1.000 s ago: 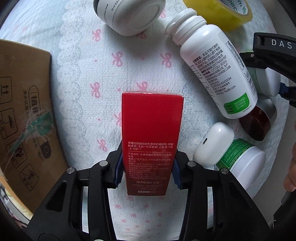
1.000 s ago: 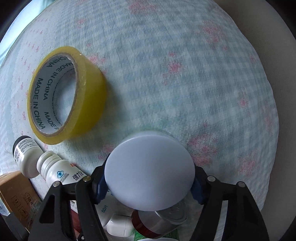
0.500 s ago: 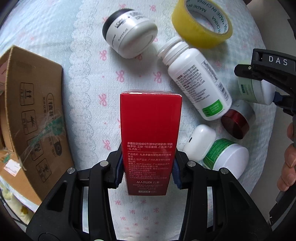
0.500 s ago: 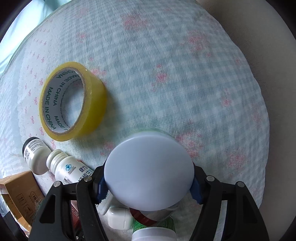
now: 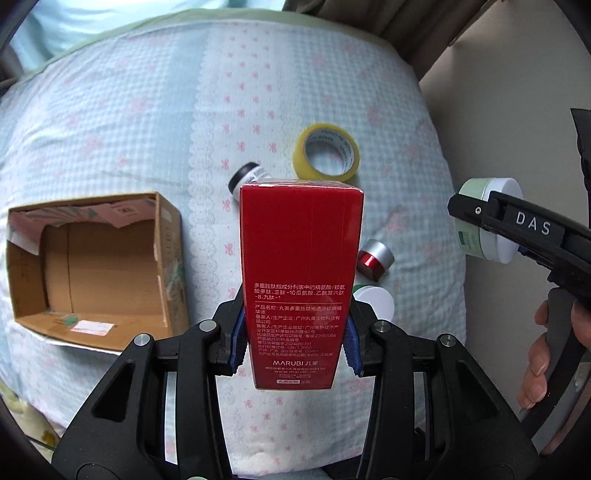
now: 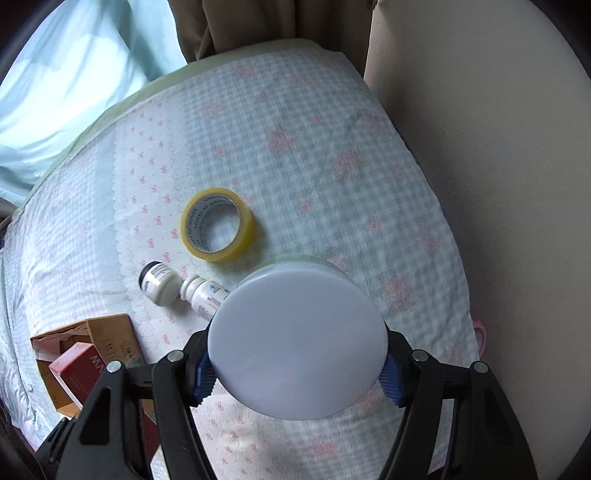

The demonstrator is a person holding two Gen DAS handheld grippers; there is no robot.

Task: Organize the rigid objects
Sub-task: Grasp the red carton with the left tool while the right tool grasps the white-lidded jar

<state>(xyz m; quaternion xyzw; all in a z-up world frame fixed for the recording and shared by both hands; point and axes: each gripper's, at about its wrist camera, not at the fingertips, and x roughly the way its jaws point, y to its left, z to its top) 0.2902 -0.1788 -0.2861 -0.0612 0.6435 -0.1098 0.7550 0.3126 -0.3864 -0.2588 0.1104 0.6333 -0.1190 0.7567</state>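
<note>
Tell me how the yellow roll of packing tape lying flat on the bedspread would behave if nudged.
Lying flat on its side, the yellow roll of packing tape would probably slide, not roll. Its wound ring looks stiff. The soft checked bedspread may drag on it.

box [image 5: 301, 258] red | tape [image 5: 327, 155] yellow | jar lid [image 6: 297, 341] white | bedcloth [image 5: 129, 122] blue gingham, pink bows

a bed [image 5: 122, 122] fills both views, covered by a pale blue checked sheet [image 6: 332, 155] with pink bows. a brown curtain [image 6: 236, 26] hangs beyond its far edge, and a cream wall [image 6: 498, 147] runs along its right side.
</note>
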